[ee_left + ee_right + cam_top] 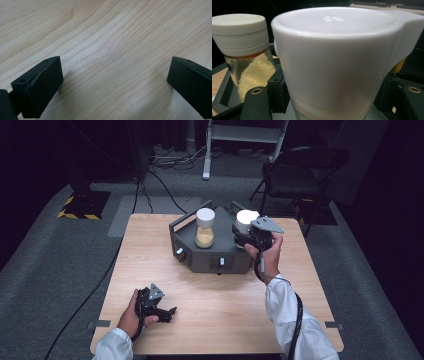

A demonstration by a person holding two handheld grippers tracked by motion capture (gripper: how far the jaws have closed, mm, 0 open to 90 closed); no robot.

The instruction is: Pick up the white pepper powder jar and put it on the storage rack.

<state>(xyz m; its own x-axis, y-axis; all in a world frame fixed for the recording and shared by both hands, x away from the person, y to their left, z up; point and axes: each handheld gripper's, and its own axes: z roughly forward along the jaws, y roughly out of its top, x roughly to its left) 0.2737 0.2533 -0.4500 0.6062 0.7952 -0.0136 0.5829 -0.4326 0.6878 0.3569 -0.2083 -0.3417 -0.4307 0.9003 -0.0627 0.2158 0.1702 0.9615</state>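
Two jars stand at the dark rack (212, 255) that sits toward the far side of the wooden worktop (215, 295). One jar (205, 227) stands upright in the rack's left part, glass-walled, with a white lid and a heap of yellow grains in its lower half. The second jar (246, 221) is at the rack's right end, also white-lidded; in the right gripper view its lid (337, 57) is broad and close, with a tab jutting to one side and clear glass just below it. In that same view the grain-filled jar stands beside it, apart from it, tilted in the frame.

There are two tools. The right tool (255, 236) is raised at the rack's right end, held by the right hand (267, 257), and its jaws are clamped on the second jar just under its lid. The left tool (162, 312) lies low near the worktop's front left corner in the left hand (131, 317), well apart from the rack. Its two black jaws stand wide apart over bare wood grain, with nothing between them.

One folding chair (305, 167) stands on the grey floor beyond the worktop.
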